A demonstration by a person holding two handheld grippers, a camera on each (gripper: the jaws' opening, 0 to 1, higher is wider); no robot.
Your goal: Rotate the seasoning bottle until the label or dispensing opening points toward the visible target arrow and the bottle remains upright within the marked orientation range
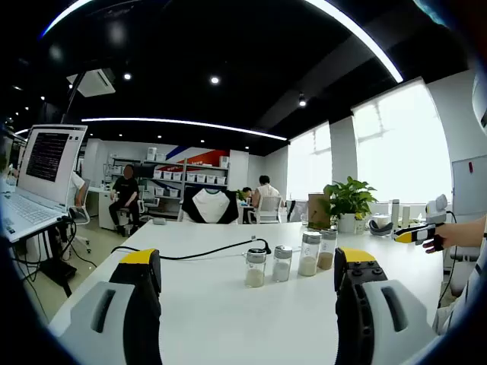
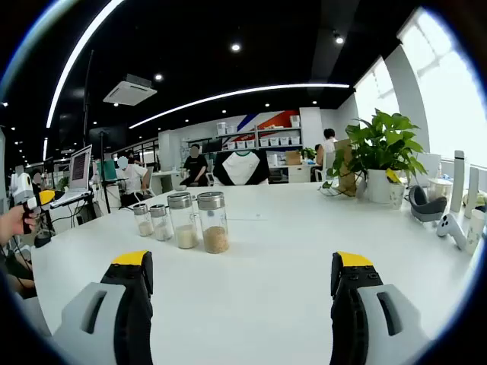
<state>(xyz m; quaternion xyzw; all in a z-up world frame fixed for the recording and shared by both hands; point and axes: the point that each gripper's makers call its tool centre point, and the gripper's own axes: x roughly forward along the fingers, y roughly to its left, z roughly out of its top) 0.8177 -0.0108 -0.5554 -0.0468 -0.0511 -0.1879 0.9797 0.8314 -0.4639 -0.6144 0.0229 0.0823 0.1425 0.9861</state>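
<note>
Four seasoning bottles in a row on a white worktop, both grippers held back from them.

Left gripper (image 1: 247,285) is wide open, empty; right gripper (image 2: 242,285) likewise spread and empty; the tallest seasoning bottle (image 2: 212,222), holding brown grains, stands upright mid-worktop (image 2: 289,251), touching a pale-filled bottle (image 2: 183,220); two shorter bottles (image 2: 152,221) stand beyond; a potted plant (image 2: 378,156) sits near the far edge.

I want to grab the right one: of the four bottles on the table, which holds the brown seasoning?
The tall bottle at the row's end, nearest the right claw. Its fill is brown; the tall one beside it holds pale powder, and the two short ones also look pale.
</note>
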